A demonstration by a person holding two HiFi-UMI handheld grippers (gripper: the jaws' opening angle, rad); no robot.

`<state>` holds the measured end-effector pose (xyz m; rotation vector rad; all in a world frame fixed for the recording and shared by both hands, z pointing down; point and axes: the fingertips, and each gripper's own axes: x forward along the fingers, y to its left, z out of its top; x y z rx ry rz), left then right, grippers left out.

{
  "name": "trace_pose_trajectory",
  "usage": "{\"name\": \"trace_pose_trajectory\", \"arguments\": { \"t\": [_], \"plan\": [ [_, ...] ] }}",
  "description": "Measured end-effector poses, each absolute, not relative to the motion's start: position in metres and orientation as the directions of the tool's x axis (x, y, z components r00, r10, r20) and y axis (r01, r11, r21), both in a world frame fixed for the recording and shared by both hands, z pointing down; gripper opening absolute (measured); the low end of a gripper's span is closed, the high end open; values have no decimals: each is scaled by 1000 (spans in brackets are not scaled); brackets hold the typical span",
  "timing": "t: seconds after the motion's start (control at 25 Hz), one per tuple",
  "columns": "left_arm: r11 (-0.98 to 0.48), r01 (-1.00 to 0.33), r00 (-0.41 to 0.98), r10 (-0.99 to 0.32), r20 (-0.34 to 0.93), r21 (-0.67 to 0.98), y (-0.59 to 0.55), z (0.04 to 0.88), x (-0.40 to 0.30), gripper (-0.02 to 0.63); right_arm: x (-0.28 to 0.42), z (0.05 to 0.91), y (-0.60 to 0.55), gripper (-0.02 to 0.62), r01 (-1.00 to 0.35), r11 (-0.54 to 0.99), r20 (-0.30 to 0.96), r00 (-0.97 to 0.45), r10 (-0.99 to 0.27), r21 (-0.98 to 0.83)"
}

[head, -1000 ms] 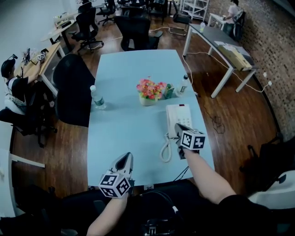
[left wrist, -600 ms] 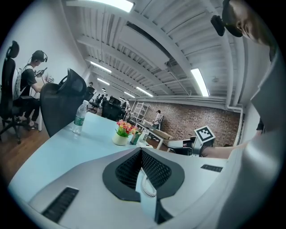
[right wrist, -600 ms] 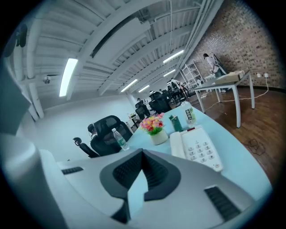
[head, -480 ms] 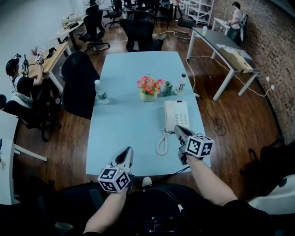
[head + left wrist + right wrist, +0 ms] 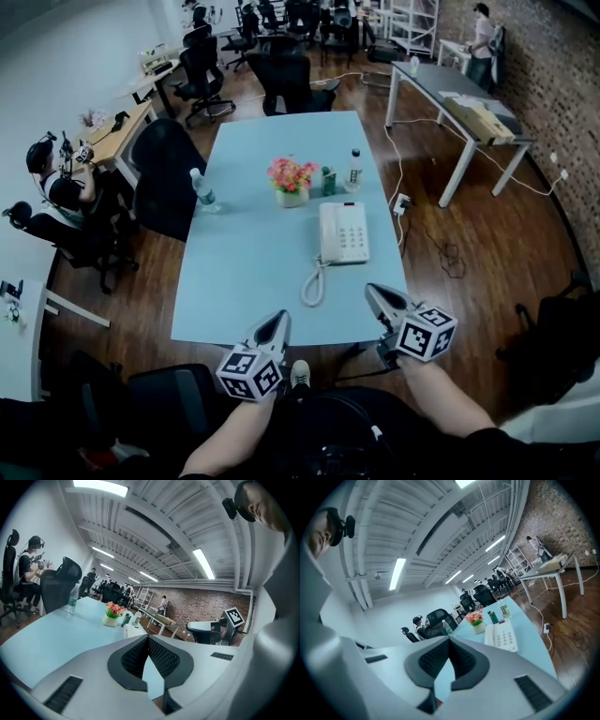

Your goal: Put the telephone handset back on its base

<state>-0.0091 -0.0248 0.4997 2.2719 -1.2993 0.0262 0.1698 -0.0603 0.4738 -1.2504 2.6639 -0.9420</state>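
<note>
The white telephone (image 5: 345, 232) lies right of centre on the light blue table (image 5: 253, 253). Its handset (image 5: 326, 232) rests along the base's left side, and the coiled cord (image 5: 312, 284) loops toward the table's near edge. My right gripper (image 5: 378, 296) hangs shut and empty over that near edge, short of the phone. My left gripper (image 5: 275, 325) is also shut and empty, at the near edge left of the cord. In the right gripper view the phone (image 5: 502, 637) sits beyond the closed jaws (image 5: 449, 640). The left gripper's (image 5: 147, 638) view shows the phone's end (image 5: 132, 629).
A flower pot (image 5: 290, 178), a green carton (image 5: 328, 180) and a small bottle (image 5: 353, 169) stand behind the phone. A water bottle (image 5: 202, 192) is at the table's left edge, beside a black chair (image 5: 164, 178). A person (image 5: 56, 187) sits at a desk on the left.
Both grippers have drawn back toward me, away from the phone. The right one was at the phone's near end a second ago and now sits at the table's edge.
</note>
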Motion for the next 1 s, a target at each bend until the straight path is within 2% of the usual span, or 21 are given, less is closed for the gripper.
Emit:
{"name": "trace_pose_trajectory", "arguments": {
  "t": [0.28,0.52,1.0],
  "plan": [
    [-506,-763,634,-708,313,401,28,502,69,-4,227,496,9,11,-675,459,203,-664,-720,-578],
    [-532,-752,653,-679,335,389,54,510,103,-4,244,503,38,11,-725,466,266,-646,-715,-508],
    [-470,-801,587,-740,328,371,81,506,107,-4,242,497,69,11,-715,552,266,-684,-679,-430]
  ]
}}
